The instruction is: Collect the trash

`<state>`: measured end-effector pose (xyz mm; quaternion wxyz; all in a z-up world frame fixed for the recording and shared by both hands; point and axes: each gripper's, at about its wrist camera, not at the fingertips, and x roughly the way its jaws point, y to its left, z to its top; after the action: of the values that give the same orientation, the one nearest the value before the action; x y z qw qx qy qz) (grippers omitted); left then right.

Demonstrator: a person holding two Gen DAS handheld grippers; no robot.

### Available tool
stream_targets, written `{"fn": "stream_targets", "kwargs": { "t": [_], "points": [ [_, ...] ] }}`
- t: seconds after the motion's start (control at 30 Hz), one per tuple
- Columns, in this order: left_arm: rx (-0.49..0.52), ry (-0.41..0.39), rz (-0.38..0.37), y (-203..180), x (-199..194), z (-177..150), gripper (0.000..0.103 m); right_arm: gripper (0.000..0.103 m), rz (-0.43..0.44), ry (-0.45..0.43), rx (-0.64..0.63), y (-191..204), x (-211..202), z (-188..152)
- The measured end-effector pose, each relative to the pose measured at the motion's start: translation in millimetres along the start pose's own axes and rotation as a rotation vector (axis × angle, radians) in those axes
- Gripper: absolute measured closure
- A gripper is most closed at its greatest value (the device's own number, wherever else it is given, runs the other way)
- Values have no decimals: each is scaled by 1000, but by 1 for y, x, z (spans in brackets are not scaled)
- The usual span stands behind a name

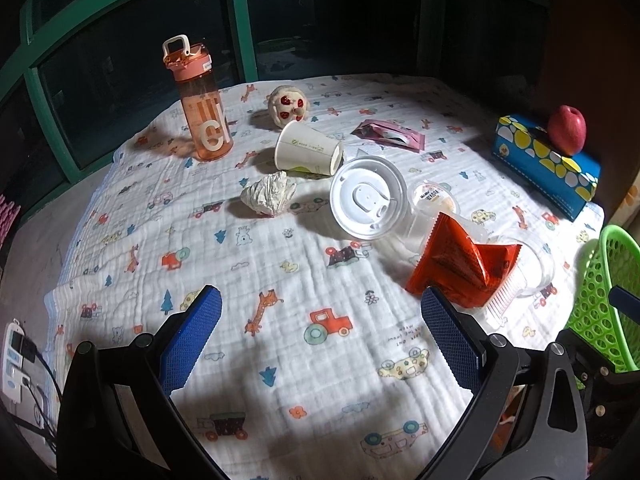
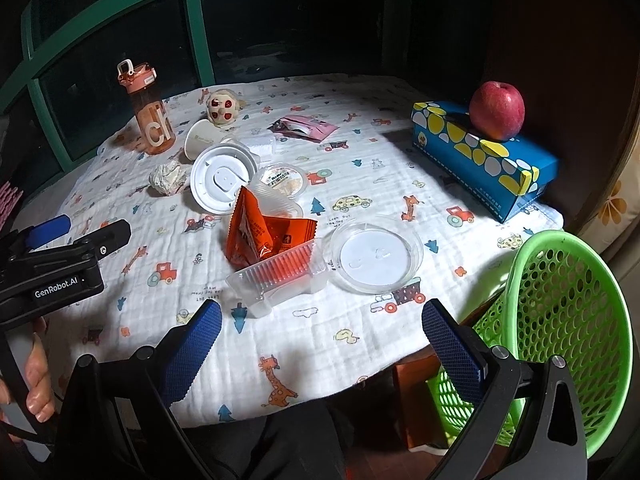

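Trash lies on a table with a printed white cloth [image 1: 280, 264]: an orange wrapper [image 1: 460, 264] [image 2: 260, 232], a clear ridged tray [image 2: 276, 276], a white cup lid [image 1: 368, 198] [image 2: 222, 178], a clear round lid [image 2: 376, 254], a jelly cup [image 2: 282, 180], a tipped paper cup [image 1: 308, 152], a crumpled tissue [image 1: 268, 196] and a pink wrapper [image 1: 390, 134]. A green mesh basket [image 2: 568, 308] stands off the table's right edge. My left gripper [image 1: 320, 316] is open and empty over the cloth; it also shows in the right wrist view [image 2: 60, 236]. My right gripper [image 2: 320, 332] is open and empty near the front edge.
An orange water bottle [image 1: 200, 108] stands at the back left, a small toy head [image 1: 286, 106] beside it. A blue tissue box [image 2: 484, 160] with a red apple [image 2: 496, 110] on it sits at the right. Dark green-framed windows [image 1: 240, 20] lie behind.
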<state>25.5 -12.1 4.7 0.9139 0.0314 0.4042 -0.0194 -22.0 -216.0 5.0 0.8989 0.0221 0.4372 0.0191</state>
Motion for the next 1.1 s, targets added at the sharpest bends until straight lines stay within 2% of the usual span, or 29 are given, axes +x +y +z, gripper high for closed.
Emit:
{"fn": "stream_targets", "kwargs": {
  "t": [0.3,0.57,0.8,1.1],
  "points": [
    [-3,5,4,11,16,16,5,6,33,51,-5,1,36,12],
    [-28,25,-7,30,31,21,5,6,109,119,38,6,73,19],
    [-14,34,-24,35,37,22,5,6,156,122,-54,13,89,17],
    [2,59,-93,25,47,24,5,6,159,111,-143,21,103,16]
  ]
}}
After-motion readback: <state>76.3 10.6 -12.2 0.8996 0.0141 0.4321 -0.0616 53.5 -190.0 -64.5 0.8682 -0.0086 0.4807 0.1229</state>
